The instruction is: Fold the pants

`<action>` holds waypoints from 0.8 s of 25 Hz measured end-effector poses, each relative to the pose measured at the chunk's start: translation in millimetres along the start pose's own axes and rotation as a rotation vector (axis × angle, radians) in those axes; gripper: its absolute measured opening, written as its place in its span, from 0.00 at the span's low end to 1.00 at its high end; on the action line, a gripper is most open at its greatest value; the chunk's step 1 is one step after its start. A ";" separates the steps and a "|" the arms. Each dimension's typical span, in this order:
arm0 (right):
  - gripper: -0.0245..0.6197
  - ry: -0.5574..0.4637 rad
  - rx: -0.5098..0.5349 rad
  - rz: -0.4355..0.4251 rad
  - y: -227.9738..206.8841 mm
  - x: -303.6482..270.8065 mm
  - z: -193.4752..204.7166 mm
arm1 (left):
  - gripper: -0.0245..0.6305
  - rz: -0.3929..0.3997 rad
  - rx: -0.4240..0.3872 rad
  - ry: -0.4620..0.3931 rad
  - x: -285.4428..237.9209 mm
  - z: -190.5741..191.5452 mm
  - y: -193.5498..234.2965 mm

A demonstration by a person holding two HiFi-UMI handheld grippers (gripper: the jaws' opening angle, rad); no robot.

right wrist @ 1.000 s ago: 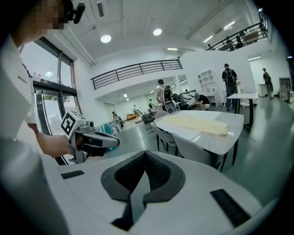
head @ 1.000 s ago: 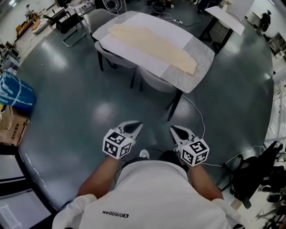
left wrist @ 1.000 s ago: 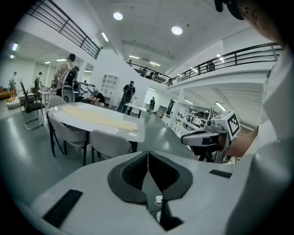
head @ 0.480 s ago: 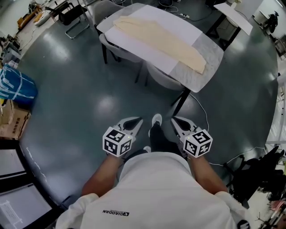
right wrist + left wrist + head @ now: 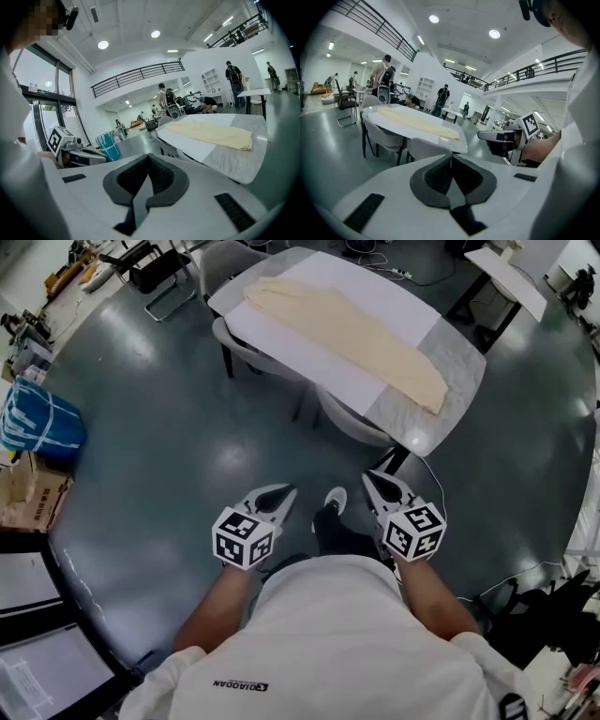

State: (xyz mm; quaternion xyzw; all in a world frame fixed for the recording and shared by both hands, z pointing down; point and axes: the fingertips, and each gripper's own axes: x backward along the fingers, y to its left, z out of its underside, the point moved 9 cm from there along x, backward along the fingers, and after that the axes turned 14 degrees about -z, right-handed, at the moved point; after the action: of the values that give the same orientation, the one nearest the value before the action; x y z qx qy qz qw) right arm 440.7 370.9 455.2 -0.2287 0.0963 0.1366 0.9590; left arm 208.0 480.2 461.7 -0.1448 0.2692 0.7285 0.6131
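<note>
Head view, long cream pants [image 5: 347, 329], flat on grey table [image 5: 412, 418]

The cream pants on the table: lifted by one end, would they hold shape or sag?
Probably sag: the pants lie flat and thin along the table, so a lifted end should drape. They look light for their size. Pushed, they may slide on the white sheet beneath.

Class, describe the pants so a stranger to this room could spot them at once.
Find the grey rounded table on the dark floor. Mostly on its white sheet lies a long cream pair of pants, spread flat. It is the only garment on the table.
</note>
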 end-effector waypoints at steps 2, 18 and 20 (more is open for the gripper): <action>0.07 0.002 0.004 -0.003 -19.5 -9.6 -11.6 | 0.09 -0.004 -0.004 0.010 -19.1 -14.6 7.2; 0.07 0.008 -0.027 -0.071 -174.3 -98.6 -108.9 | 0.09 0.025 -0.082 0.042 -189.5 -160.5 52.7; 0.07 0.011 -0.035 -0.067 -191.3 -104.8 -113.6 | 0.09 0.030 -0.088 0.045 -206.4 -170.7 55.9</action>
State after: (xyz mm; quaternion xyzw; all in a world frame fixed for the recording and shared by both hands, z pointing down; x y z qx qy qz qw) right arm 386.5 131.0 460.4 -0.2492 0.0914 0.1048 0.9584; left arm 176.0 208.9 446.6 -0.1837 0.2526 0.7455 0.5888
